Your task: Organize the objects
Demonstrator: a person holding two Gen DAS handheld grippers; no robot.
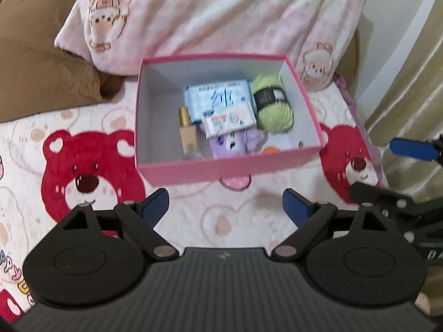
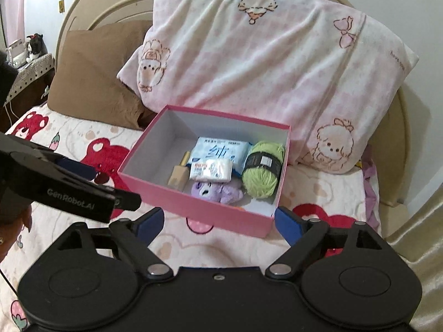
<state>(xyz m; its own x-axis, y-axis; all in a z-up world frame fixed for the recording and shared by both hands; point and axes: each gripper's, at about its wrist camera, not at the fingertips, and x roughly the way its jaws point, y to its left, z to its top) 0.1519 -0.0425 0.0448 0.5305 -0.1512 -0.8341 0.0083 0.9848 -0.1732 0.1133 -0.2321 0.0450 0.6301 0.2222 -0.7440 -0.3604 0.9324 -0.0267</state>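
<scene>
A pink box (image 1: pixel 193 171) (image 2: pixel 193 204) with a white inside stands open on the bear-print bedsheet. Inside lie a blue tissue pack (image 1: pixel 218 96) (image 2: pixel 221 149), a smaller white pack (image 1: pixel 229 120) (image 2: pixel 211 170), a green yarn ball (image 1: pixel 272 102) (image 2: pixel 263 168), a purple plush (image 1: pixel 235 144) (image 2: pixel 216 191) and a gold-capped bottle (image 1: pixel 188 132) (image 2: pixel 180 174). My left gripper (image 1: pixel 225 204) hovers in front of the box, open and empty. My right gripper (image 2: pixel 218 222) is open and empty too, near the box's front right corner.
A pink cartoon-print pillow (image 2: pixel 263 63) and a brown pillow (image 2: pixel 91 77) lean on the headboard behind the box. A nightstand with a plush toy (image 2: pixel 34 45) stands at far left. Gold curtain fabric (image 1: pixel 409 83) hangs to the right of the bed.
</scene>
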